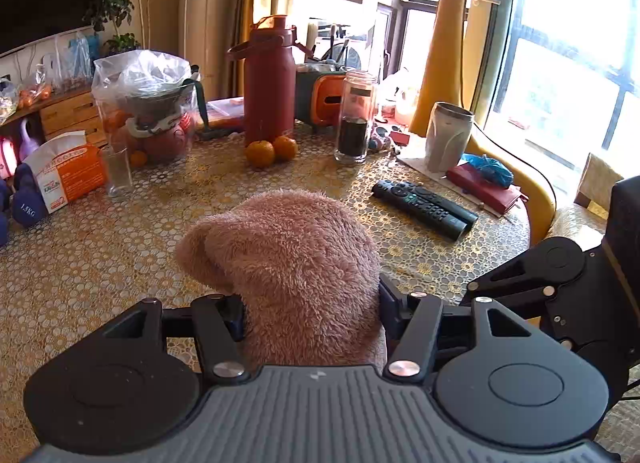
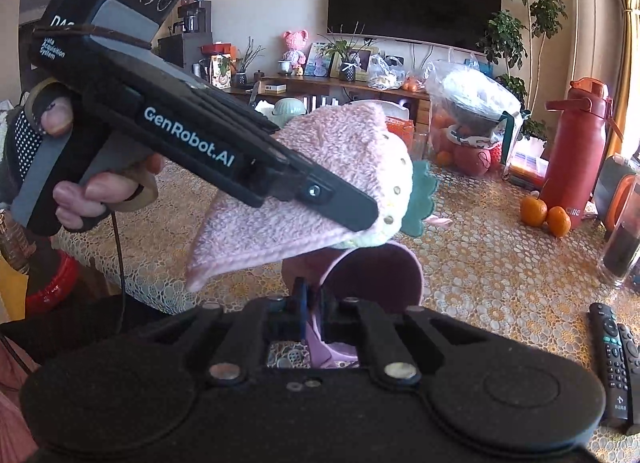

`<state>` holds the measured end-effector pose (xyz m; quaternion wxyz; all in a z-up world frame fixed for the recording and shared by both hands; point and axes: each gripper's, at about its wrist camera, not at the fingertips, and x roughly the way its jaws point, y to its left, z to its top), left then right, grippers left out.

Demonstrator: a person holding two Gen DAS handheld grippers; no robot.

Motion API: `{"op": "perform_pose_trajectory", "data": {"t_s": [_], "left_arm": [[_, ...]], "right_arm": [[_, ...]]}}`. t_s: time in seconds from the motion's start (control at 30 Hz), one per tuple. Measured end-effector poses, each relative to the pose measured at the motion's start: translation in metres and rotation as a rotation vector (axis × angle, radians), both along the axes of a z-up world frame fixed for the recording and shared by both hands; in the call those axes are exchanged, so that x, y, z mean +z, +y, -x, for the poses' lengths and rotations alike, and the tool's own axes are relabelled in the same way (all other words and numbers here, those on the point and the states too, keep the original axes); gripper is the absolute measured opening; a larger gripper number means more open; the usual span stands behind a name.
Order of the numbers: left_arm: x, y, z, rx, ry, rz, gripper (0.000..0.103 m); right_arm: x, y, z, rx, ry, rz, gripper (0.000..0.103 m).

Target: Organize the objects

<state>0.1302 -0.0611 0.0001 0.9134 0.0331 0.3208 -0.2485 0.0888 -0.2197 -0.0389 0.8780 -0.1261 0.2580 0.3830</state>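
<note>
My left gripper point(image 1: 312, 311) is shut on a fluffy pink plush towel point(image 1: 292, 259) and holds it above the table. In the right wrist view the same towel point(image 2: 320, 167), with a cream dotted edge and a green leaf trim, hangs from the left gripper point(image 2: 360, 215) just above a pink cup point(image 2: 372, 275). My right gripper point(image 2: 314, 311) is shut on the pink cup's handle, close to the table. The towel's lower edge hangs over the cup's rim.
On the gold lace tablecloth point(image 1: 120, 255) lie two black remotes point(image 1: 424, 207), two oranges point(image 1: 272, 151), a red flask point(image 1: 268, 79), a glass jar point(image 1: 354, 119), a steel tumbler point(image 1: 448, 135), a drinking glass point(image 1: 118, 171), a tissue box point(image 1: 64, 171) and a bagged fruit container point(image 1: 148, 103).
</note>
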Motion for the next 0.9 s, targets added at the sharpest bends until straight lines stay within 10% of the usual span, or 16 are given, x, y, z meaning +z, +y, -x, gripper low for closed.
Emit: {"op": "perform_pose_trajectory", "data": {"t_s": [0.47, 0.9], "left_arm": [[-0.022, 0.055, -0.02, 0.222, 0.064, -0.07, 0.059], [0.0, 0.001, -0.003, -0.017, 0.019, 0.043, 0.059]], "right_arm": [[0.0, 0.007, 0.004, 0.04, -0.036, 0.04, 0.004], [0.0, 0.011, 0.004, 0.086, -0.049, 0.075, 0.004]]}}
